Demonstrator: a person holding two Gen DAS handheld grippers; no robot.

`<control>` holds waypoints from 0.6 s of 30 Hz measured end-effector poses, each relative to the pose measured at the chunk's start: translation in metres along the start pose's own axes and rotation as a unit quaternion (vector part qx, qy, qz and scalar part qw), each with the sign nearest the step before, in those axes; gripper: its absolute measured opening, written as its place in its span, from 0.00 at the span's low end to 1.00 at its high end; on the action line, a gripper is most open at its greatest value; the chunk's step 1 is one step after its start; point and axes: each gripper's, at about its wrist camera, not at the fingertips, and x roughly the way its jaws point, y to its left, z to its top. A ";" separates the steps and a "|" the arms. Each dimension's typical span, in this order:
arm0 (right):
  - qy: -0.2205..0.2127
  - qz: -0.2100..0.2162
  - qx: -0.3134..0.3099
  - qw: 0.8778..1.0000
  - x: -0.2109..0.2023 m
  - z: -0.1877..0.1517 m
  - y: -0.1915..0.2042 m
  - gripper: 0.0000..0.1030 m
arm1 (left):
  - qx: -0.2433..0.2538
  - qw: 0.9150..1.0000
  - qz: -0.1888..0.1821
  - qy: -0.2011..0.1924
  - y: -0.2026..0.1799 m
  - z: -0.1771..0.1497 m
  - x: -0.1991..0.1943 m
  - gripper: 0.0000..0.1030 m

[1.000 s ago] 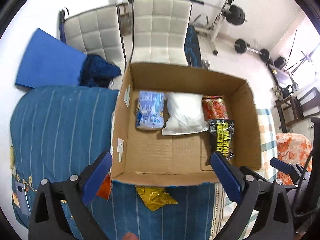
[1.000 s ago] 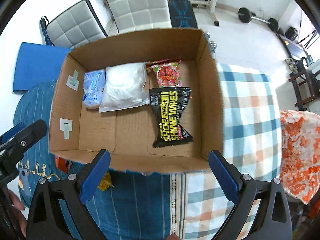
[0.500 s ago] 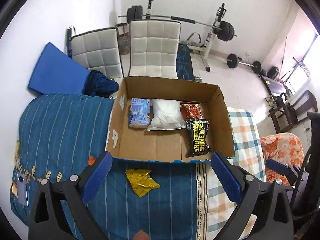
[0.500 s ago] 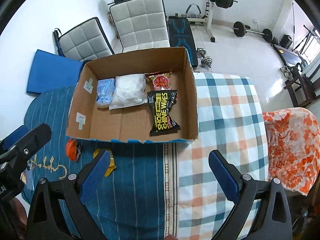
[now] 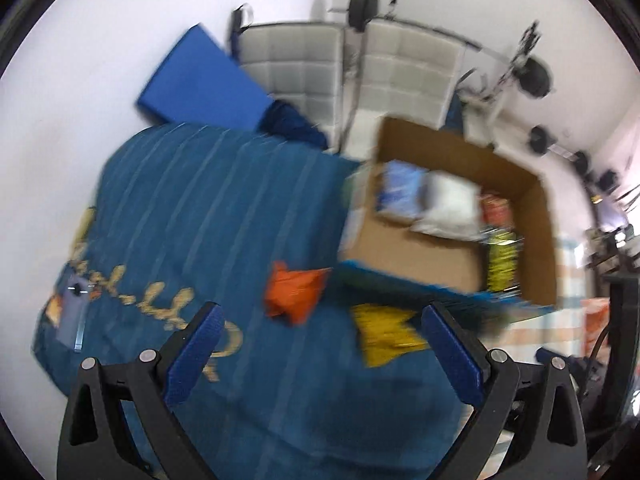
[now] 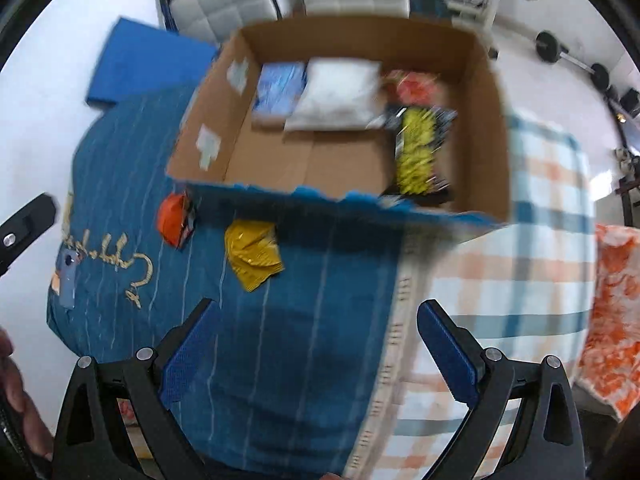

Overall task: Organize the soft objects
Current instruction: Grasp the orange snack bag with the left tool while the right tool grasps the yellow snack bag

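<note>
Grippers came first at the bottom of each frame: the left gripper [image 5: 320, 354] and the right gripper [image 6: 318, 350] both had jaws spread wide, holding nothing, above the blue striped cover [image 6: 288, 320]. Beyond them, mid-frame, an orange packet [image 5: 294, 292] and a yellow packet [image 6: 252, 254] lay just outside the cardboard box [image 6: 490, 128]. Inside it sat a blue pack [image 6: 278, 88], a white bag [image 6: 336, 96], a red packet [image 6: 414, 88] and a black-and-yellow wipes pack [image 6: 418, 152].

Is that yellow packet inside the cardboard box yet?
Out. The yellow packet lies on the blue bedspread in front of the cardboard box.
</note>
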 end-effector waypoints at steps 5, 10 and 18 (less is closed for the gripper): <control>0.046 0.010 0.026 0.999 0.077 0.019 0.030 0.97 | 0.004 0.998 0.030 0.047 0.045 0.001 0.052 0.98; 0.076 0.005 0.054 0.996 0.137 0.033 0.051 0.86 | 0.011 0.994 0.025 0.106 0.071 0.003 0.106 0.98; 0.089 0.001 0.072 0.993 0.173 0.032 0.066 0.60 | 0.050 0.982 -0.006 0.183 0.067 0.008 0.182 0.98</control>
